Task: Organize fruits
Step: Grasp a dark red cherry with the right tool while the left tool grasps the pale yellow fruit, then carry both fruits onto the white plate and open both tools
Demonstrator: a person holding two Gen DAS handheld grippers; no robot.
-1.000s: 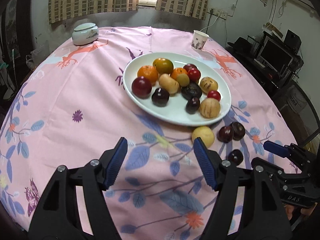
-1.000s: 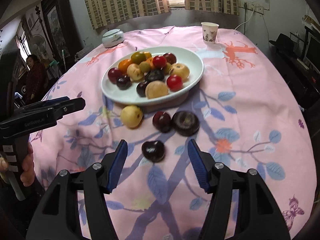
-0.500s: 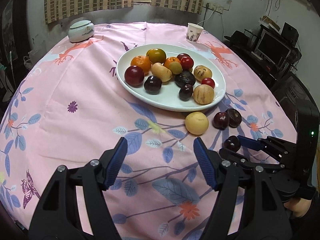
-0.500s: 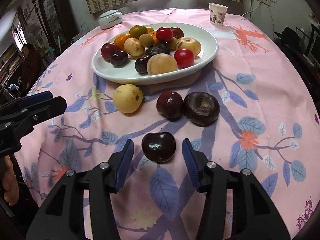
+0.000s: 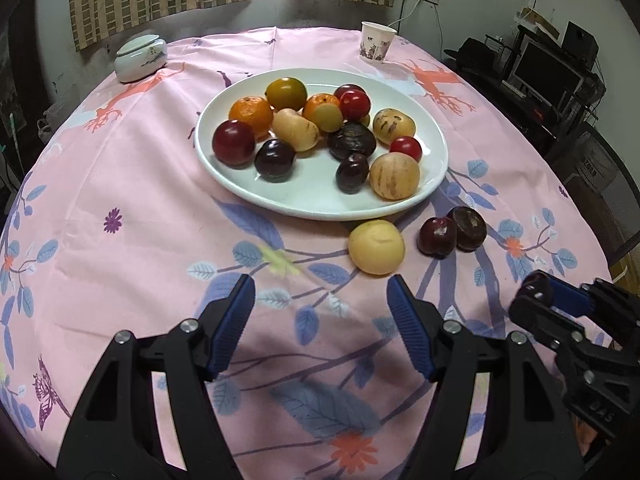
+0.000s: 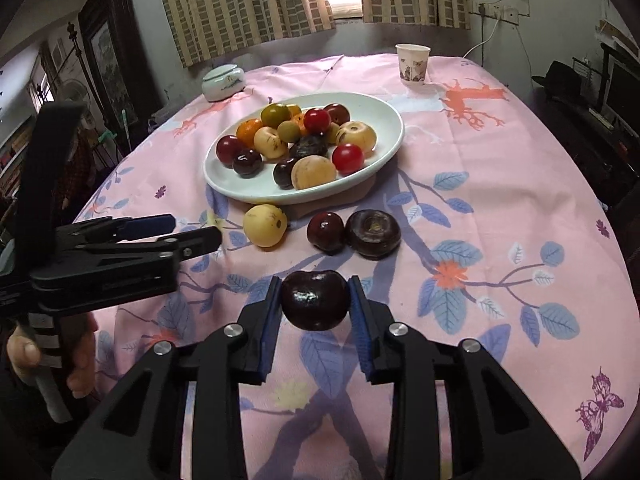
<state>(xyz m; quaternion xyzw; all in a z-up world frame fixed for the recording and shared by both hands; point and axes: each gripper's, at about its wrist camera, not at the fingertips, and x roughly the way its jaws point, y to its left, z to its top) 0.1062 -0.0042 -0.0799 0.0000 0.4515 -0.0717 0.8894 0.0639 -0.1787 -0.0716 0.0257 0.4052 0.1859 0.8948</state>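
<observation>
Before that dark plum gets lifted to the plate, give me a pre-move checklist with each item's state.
1. Dark plum between the right gripper pads, jaws closing: ok.
2. Grip firm enough to lift: cannot tell.
3. Left gripper open, holding nothing: ok.
4. Bare spot on the white plate near its front rim: ok.
5. Yellow fruit and two dark fruits lie between plum and plate; the path must go over them: not ok.

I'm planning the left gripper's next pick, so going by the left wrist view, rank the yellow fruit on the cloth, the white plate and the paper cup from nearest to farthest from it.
1. Yellow fruit, on the cloth just ahead of the left gripper, slightly right.
2. White plate, middle of the table.
3. Paper cup, far edge, right.
</observation>
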